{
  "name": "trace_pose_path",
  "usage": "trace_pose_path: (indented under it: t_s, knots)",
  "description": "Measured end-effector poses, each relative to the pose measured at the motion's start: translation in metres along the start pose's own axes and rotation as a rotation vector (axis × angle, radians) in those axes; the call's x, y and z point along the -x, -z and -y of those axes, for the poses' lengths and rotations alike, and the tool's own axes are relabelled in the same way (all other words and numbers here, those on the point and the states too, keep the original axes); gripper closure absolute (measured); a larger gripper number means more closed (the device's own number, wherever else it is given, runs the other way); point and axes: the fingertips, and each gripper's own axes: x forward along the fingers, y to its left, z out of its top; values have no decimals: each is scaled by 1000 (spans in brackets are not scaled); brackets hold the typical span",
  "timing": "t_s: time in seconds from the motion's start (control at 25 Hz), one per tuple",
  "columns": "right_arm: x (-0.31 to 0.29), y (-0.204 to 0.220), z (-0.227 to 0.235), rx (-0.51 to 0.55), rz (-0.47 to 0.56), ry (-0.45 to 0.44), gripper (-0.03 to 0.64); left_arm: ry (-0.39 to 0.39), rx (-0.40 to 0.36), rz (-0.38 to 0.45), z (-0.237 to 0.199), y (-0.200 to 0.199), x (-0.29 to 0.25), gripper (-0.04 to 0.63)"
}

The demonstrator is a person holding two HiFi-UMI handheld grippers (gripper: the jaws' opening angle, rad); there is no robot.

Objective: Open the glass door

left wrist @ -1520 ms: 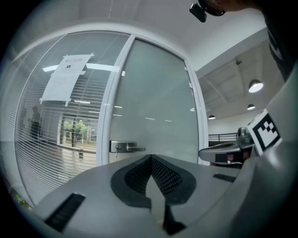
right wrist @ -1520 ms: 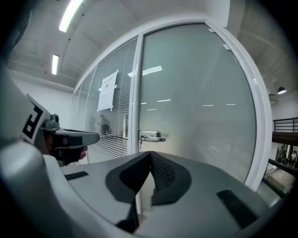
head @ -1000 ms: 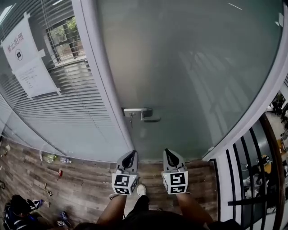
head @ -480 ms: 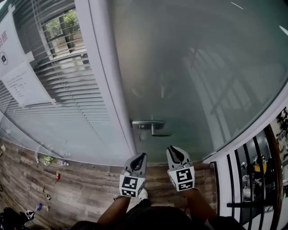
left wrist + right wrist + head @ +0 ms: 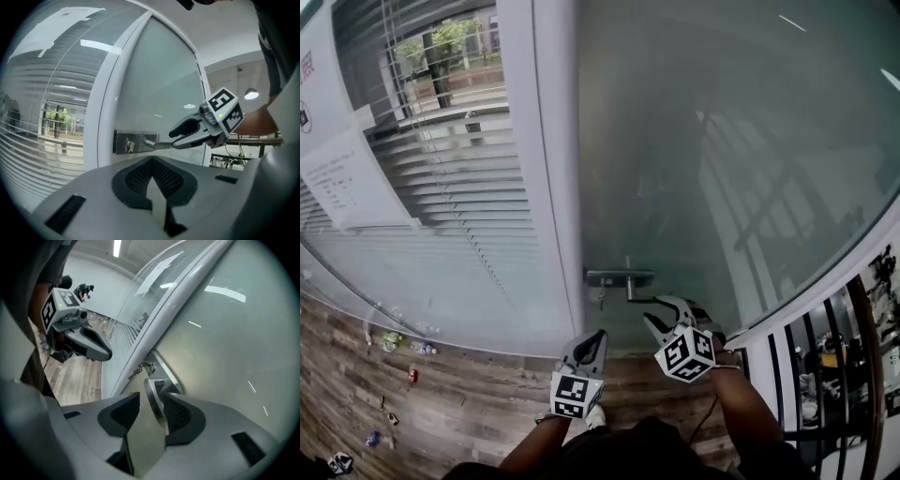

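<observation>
While our left gripper (image 5: 598, 336) hangs back with its fingers together, the door handle (image 5: 639, 299) sits at one o'clock from it, on the glass door (image 5: 722, 141) beside the white frame (image 5: 553, 187); its long axis runs nine to three; our right gripper (image 5: 670, 315), the nearer one, has just been opening, fingers apart astride the handle's three o'clock end, not yet clamped.

We find the silver metal lever handle (image 5: 642, 299) at the left edge of the frosted glass door (image 5: 722, 141), just right of the white frame post (image 5: 553, 187). Left of the post lies the slatted blind window (image 5: 459, 206). The right gripper (image 5: 664, 313), jaws just opened, straddles the lever. The left gripper (image 5: 598, 336) sits lower left, apart from the door.
</observation>
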Motion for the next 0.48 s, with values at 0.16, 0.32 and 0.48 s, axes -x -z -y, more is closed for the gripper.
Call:
trace_pose_path:
  t_s: [0.16, 0.32, 0.48]
  knots:
    - [-21, 2, 5, 184, -99, -46, 445, -1, -3, -15, -8, 3, -5, 592]
    - [-43, 9, 2, 306, -182, -115, 439, -7, 8, -17, -17, 5, -11, 592]
    - [-59, 18, -6, 385, -235, -186, 439, -19, 31, -18, -26, 7, -18, 592]
